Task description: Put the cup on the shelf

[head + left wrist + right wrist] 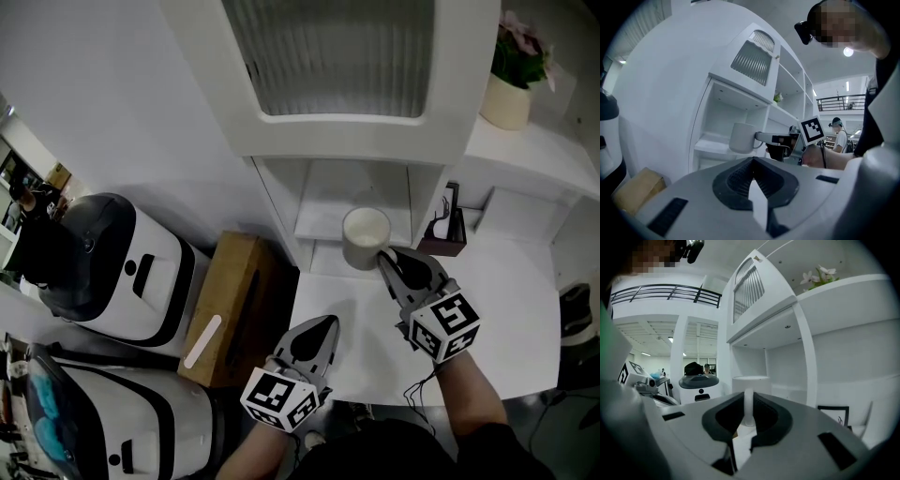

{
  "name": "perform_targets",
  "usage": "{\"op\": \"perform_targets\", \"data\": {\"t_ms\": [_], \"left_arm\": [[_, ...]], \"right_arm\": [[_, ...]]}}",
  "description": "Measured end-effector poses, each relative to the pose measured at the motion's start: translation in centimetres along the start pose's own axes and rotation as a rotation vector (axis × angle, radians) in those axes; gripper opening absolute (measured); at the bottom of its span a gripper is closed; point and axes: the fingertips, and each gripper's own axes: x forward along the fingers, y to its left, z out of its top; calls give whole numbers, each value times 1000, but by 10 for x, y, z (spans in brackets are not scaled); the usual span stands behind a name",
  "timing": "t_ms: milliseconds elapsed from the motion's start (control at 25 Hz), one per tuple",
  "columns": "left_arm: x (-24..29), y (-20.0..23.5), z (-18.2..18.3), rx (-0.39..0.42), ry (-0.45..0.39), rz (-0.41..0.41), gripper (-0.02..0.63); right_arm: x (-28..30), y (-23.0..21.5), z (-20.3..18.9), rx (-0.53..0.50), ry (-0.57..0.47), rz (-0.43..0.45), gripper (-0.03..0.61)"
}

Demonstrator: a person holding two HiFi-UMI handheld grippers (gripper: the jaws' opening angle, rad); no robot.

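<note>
My right fingers (pixel 384 255) are clamped on the handle (pixel 748 406) of the white cup (pixel 366 237), which I carry upright at the mouth of the shelf's (pixel 319 225) lowest open bay. From the left gripper view the cup (pixel 742 137) sits right at the front lip of that board, handle pointing back out toward me. I cannot quite tell whether its base touches the board or hangs just above it. My left fingers (pixel 322 325) are pressed together with nothing between them, hovering idle over the white desk (pixel 506 281), well apart from the cup.

I judge the placing to be nearly done, and this is where it can go wrong. If I let go while the base is only partly over the lip, the cup could tip forward and drop onto the desk. It wants to go deeper into the bay first. The bay is narrow, and the white upright (pixel 410 202) on its right stands close to my gripper, so a sideways drift could knock the cup against it. Since I grip only the thin handle, the cup could swivel if it catches on the board's edge. Opening too little and pulling back could drag the cup out by its handle.
</note>
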Motion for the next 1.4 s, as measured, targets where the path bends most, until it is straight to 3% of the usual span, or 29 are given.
{"op": "perform_targets", "data": {"t_ms": [360, 1400], "left_arm": [[18, 6, 3, -6, 4, 12, 5], [36, 24, 5, -13, 22, 62, 5]], "right_arm": [[29, -22, -3, 30, 7, -28, 31], [81, -47, -8, -12, 7, -52, 32]]}}
